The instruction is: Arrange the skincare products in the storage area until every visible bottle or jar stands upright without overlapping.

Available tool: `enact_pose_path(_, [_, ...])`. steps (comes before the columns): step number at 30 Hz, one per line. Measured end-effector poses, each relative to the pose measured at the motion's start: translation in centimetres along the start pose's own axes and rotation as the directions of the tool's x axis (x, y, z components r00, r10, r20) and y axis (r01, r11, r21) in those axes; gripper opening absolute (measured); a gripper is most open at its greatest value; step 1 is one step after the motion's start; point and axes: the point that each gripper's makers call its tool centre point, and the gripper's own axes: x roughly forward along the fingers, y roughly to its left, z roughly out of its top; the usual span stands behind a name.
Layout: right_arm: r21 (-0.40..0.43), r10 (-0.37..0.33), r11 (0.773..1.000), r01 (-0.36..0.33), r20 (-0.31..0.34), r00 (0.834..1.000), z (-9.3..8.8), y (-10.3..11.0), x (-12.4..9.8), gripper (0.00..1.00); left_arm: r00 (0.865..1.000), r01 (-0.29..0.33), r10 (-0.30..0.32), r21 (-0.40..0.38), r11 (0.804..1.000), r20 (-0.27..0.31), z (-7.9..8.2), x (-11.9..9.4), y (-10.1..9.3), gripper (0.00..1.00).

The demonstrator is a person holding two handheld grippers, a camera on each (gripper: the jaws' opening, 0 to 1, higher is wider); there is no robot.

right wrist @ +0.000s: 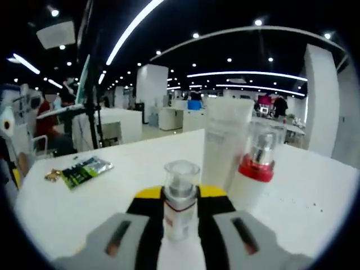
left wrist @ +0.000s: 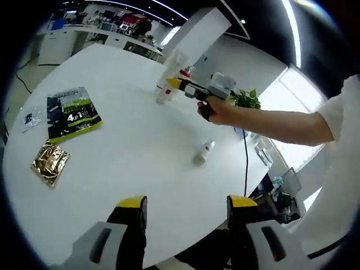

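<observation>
In the right gripper view, a small upright bottle with a clear cap (right wrist: 180,179) stands on the white table (right wrist: 101,208), and my right gripper (right wrist: 180,205) is shut on its body. Just behind it stand a tall white tube (right wrist: 225,138) and a bottle with a red collar (right wrist: 256,169). In the left gripper view, that same group (left wrist: 169,84) is at the far side, with the right gripper (left wrist: 175,84) reaching in from a person's hand (left wrist: 216,111). Another small bottle (left wrist: 203,152) lies on its side mid-table. My left gripper (left wrist: 187,205) hangs open over the near edge, holding nothing.
A green-and-black sachet (left wrist: 72,112), a gold foil sachet (left wrist: 49,163) and a small clear packet (left wrist: 31,119) lie on the left of the round table (left wrist: 129,152). A cable (left wrist: 246,157) runs off the right edge. A potted plant (left wrist: 246,99) stands beyond.
</observation>
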Motion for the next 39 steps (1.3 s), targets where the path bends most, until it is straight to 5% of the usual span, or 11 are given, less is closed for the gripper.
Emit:
enact_pose_path(11, [0.021, -0.005, 1.0, 0.005, 0.021, 1.0, 0.0, 0.4, 0.1, 0.21, 1.0, -0.006, 0.006, 0.039, 0.999, 0.005, 0.5, -0.5, 0.3, 0.58])
enact_pose_path(18, [0.025, -0.01, 1.0, 0.011, -0.044, 0.999, -1.5, 0.6, 0.3, 0.29, 1.0, -0.019, 0.018, 0.05, 0.999, 0.014, 0.9, -1.0, 1.0, 0.59])
enact_pose_path(23, [0.144, -0.103, 0.981, 0.131, -0.183, 0.978, -4.2, -0.1, -0.1, 0.3, 0.999, -0.026, 0.026, 0.02, 0.999, 0.028, 0.8, -1.1, 1.4, 0.59])
enact_pose_path(31, [0.094, -0.11, 0.986, 0.135, -0.229, 0.967, -5.1, 0.5, 0.9, 0.25, 0.999, -0.028, 0.028, 0.009, 1.0, 0.035, 1.2, -0.8, 1.6, 0.59])
enact_pose_path(39, [0.099, -0.145, 0.981, 0.169, -0.208, 0.967, -4.8, -0.4, 1.5, 0.22, 0.999, -0.039, 0.039, -0.005, 0.999, 0.027, 1.0, -1.0, 2.1, 0.59])
